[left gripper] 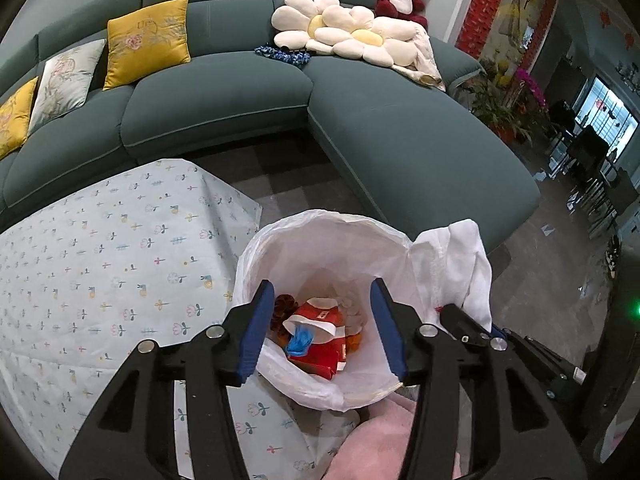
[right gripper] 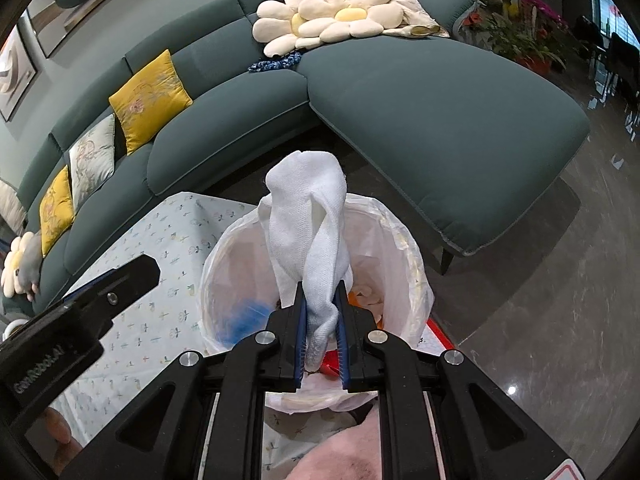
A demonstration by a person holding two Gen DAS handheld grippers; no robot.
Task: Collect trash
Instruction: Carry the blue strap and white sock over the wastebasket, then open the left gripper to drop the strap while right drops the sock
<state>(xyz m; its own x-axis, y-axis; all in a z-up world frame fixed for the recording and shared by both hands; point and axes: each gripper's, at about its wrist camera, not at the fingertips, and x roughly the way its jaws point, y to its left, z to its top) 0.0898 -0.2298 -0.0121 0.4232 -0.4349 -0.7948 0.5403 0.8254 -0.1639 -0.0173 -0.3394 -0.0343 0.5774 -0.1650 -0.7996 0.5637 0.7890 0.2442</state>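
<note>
A trash bin with a white liner (left gripper: 320,220) stands beside the table, and my left gripper (left gripper: 321,284) hangs open over its mouth with nothing between the blue pads. Down in the bin lie a red carton (left gripper: 320,344), a blue scrap (left gripper: 298,342) and brown bits. My right gripper (right gripper: 321,288) is shut on a white paper towel (right gripper: 308,216) that sticks up above the bin's liner (right gripper: 404,240). In the left wrist view that towel (left gripper: 460,256) shows at the bin's right rim. The left gripper's black finger (right gripper: 120,280) shows at the left of the right wrist view.
The table under a floral cloth (left gripper: 100,260) lies left of the bin. A dark green corner sofa (left gripper: 400,140) with cushions and plush toys curves behind it. Something pink and fuzzy (left gripper: 380,440) lies below the bin. Polished floor (right gripper: 540,300) spreads to the right.
</note>
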